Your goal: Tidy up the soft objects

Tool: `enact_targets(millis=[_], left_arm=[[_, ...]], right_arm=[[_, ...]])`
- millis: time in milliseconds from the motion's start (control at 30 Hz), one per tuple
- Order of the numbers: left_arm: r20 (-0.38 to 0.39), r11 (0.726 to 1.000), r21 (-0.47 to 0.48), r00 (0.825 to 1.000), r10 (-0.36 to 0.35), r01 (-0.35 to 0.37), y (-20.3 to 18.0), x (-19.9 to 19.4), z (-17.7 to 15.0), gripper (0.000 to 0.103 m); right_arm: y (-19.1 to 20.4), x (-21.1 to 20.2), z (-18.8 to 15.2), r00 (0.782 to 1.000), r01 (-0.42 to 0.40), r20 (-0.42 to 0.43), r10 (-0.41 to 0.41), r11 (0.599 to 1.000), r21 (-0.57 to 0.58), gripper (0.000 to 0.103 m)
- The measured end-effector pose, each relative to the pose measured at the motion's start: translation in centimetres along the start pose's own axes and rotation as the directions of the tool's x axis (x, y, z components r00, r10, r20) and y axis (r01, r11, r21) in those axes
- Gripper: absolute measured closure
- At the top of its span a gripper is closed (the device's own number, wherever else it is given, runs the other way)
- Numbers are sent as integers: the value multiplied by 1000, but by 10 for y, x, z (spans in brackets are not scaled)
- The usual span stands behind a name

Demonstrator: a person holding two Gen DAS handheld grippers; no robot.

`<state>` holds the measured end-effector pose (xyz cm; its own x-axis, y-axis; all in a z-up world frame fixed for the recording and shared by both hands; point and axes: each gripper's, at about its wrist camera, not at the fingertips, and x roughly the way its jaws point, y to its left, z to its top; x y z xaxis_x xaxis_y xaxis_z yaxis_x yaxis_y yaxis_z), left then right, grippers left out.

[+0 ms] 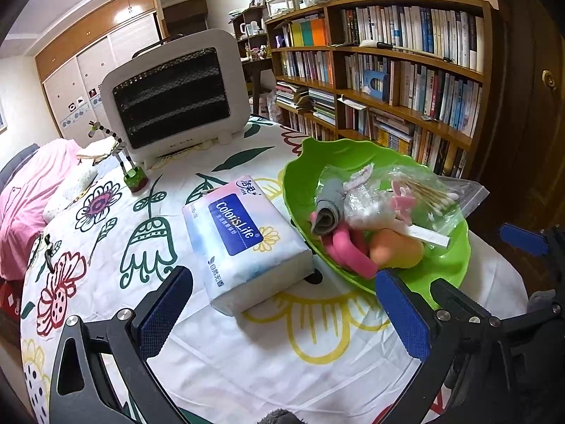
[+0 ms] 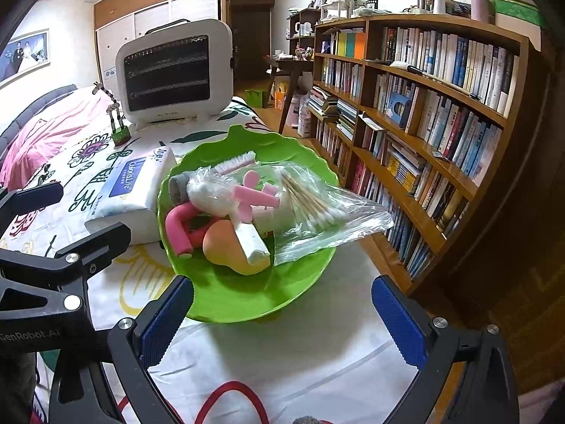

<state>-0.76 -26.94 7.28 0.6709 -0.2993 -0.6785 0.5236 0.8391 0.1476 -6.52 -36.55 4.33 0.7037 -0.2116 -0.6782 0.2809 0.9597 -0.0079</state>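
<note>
1. Behind the table covered with a white flower-printed cloth (image 1: 219,353) stands a tall wooden bookshelf full of books (image 2: 441,81), close to the table's right edge; a white electric heater with black grille (image 1: 173,99) closes the far end.
2. Bare cloth lies free in front of both grippers.
3. Left gripper (image 1: 282,311) and right gripper (image 2: 282,321) are spread wide, holding nothing.
4. One green leaf-shaped plastic bowl (image 2: 247,300) holds a pink foam roller (image 2: 176,226), an orange teardrop sponge (image 2: 226,247) and a clear bag of cotton swabs (image 2: 317,212); a white-blue soft tissue pack (image 1: 243,240) touches its left side.
</note>
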Motion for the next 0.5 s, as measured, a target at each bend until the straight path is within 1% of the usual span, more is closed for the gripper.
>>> enact_targets(millis=[500], left_arm=[[1,1000,5,1000,-3,3,-3,1,1,0]], right_arm=[[-2,2,0,1000,6,-1,-6,1000,-2,0]])
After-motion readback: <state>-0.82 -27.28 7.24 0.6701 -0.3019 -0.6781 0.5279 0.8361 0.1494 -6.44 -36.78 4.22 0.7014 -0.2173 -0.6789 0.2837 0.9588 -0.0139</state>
